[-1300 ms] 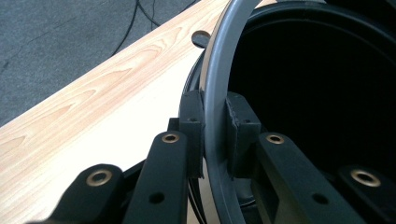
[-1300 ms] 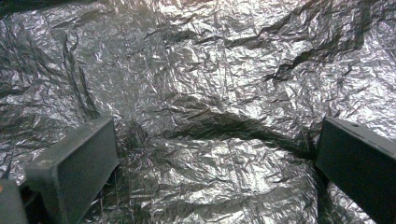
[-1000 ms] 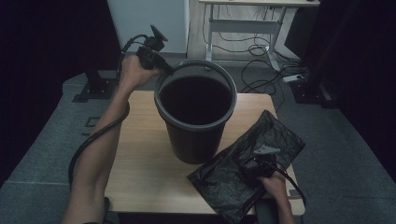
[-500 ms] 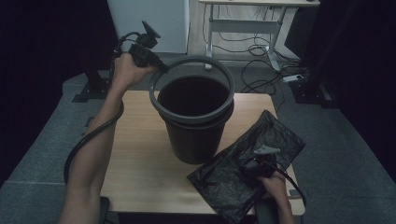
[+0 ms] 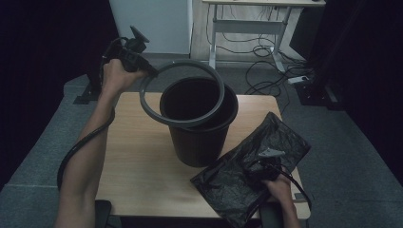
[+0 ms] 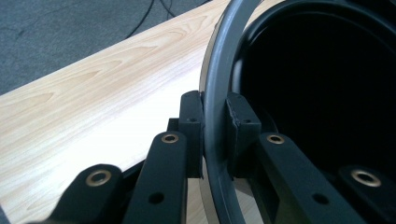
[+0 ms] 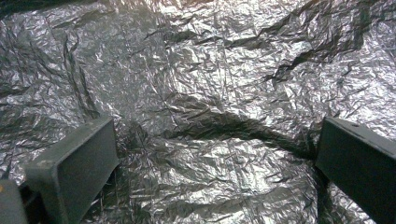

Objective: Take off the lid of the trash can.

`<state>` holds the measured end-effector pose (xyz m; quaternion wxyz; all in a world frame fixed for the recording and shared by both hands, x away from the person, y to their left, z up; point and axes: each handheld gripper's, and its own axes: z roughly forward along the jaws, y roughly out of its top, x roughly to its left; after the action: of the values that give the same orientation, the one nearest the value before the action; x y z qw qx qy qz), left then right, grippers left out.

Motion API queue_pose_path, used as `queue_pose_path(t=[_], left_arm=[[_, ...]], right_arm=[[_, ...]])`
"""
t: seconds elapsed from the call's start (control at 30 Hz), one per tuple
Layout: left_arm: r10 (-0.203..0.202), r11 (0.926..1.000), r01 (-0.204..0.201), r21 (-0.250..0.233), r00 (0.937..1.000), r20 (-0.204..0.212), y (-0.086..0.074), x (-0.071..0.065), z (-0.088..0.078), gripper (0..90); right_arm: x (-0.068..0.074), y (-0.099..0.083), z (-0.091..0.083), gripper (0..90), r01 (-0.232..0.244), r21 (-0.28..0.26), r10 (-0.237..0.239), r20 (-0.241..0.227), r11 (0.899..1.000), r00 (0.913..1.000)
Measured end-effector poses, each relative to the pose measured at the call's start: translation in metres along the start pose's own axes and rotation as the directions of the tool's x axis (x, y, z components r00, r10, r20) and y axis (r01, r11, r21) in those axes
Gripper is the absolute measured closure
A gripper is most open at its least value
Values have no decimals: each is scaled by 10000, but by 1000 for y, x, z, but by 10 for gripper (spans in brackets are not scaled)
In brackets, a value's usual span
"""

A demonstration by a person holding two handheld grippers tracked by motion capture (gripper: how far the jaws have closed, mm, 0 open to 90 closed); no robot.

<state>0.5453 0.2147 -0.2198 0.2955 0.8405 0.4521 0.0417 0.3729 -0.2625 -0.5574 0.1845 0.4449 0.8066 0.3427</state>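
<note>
Ring (image 5: 183, 95) over bin (image 5: 199, 137), bag (image 5: 247, 171) right

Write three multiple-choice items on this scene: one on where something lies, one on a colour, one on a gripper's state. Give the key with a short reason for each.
1. Where does the black plastic bag lie?
A. inside the bin
B. on the table, at the near right corner
C. on the floor

2. What colour is the ring held over the bin?
A. grey
B. white
C. red

3. How does the left gripper stand?
A. wide open over the bare table
B. shut on the bag
C. shut on the ring

Key:
1 B: the high view shows the bag spread flat on the wooden table, under the right gripper.
2 A: the ring is grey against the black bin.
3 C: in the left gripper view both pads press the ring's band.
</note>
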Motion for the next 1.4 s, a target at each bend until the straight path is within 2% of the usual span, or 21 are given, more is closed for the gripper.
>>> queue_pose_path(t=[0.4, 0.5, 0.87, 1.07, 1.4], left_arm=[[-448, 9990, 449, 13, 9985, -298, -20, 24, -9, 781], [-602, 9982, 603, 6, 9973, -422, -29, 33, -13, 780], [-971, 9953, 973, 2, 9930, -676, -49, 53, -23, 780], [-1209, 9927, 1210, -37, 9898, -760, -61, 65, -28, 779], [-1701, 9854, 1696, -130, 9809, -948, -84, 86, -41, 779]], right_arm=[[0, 0, 0, 0, 0, 1, 0, 1, 10000, 10000], [0, 0, 0, 0, -1, 1, 1, 1, 10000, 10000], [0, 0, 0, 0, 2, -1, -2, 0, 10000, 10000], [0, 0, 0, 0, 2, 1, -2, 1, 10000, 10000], [0, 0, 0, 0, 3, 0, -3, 1, 10000, 10000]])
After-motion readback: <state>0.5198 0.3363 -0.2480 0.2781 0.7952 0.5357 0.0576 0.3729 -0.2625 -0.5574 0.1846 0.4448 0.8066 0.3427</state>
